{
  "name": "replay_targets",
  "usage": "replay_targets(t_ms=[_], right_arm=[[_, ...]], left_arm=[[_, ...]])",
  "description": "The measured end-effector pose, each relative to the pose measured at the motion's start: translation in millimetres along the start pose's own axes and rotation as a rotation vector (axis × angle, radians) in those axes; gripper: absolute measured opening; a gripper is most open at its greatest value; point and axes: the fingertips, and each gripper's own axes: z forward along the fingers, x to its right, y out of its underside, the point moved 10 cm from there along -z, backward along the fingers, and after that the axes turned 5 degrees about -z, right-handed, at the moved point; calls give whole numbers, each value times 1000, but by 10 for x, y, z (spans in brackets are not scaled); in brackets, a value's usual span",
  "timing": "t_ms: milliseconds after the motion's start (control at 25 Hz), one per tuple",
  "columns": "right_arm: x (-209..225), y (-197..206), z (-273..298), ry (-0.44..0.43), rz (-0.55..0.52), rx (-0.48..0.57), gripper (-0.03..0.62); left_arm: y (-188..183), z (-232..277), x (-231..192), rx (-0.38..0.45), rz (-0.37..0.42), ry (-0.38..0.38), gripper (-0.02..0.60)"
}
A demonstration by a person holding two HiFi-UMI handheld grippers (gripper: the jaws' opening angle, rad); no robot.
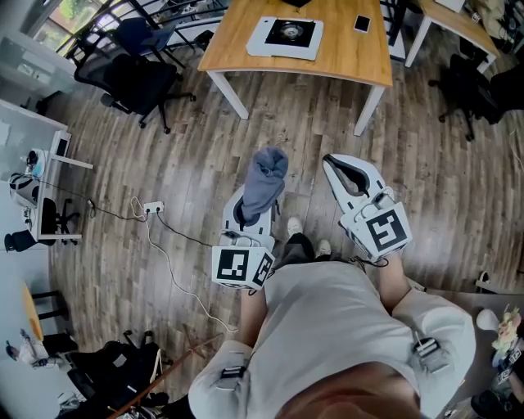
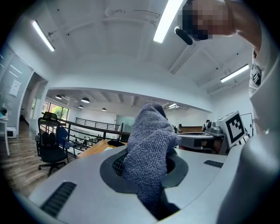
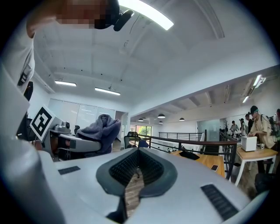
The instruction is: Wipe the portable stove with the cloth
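- A person in a light shirt (image 1: 344,327) is standing on a wood-plank floor (image 1: 205,164), looking steeply down, with the toes of pale shoes (image 1: 295,225) showing below.
- The person is holding the left gripper (image 1: 252,209) out in front, its marker cube (image 1: 241,266) facing up.
- The left gripper's jaws are clamping a grey-blue cloth (image 1: 266,180). In the left gripper view the cloth (image 2: 148,148) is rising from between the jaws in a bunched, upright fold.
- The person is holding the right gripper (image 1: 344,168) just beside the left one, apart from it, with its own marker cube (image 1: 386,232) facing up.
- In the right gripper view the right gripper's jaws are meeting at the tips with nothing between them. Only a thin strip of floor is showing through the slit behind the tips.
- A white power strip (image 1: 153,208) is lying on the floor to the left, its cable trailing back towards the person.
- Well ahead of both grippers, a wooden table (image 1: 246,49) on white legs is standing.
- The portable stove (image 1: 286,34), white with a dark round burner, is sitting on that table, far from the cloth.
- A phone (image 1: 361,23) is lying on the table to the right of the stove.
- Dark office chairs (image 1: 135,78) are standing to the left of the table.
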Motion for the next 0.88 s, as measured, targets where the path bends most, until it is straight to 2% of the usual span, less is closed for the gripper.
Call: replay_targets(t_ms=[880], right_arm=[[24, -107, 1535, 87, -13, -37, 21]], left_arm=[[-323, 801, -1450, -2, -18, 88, 77]])
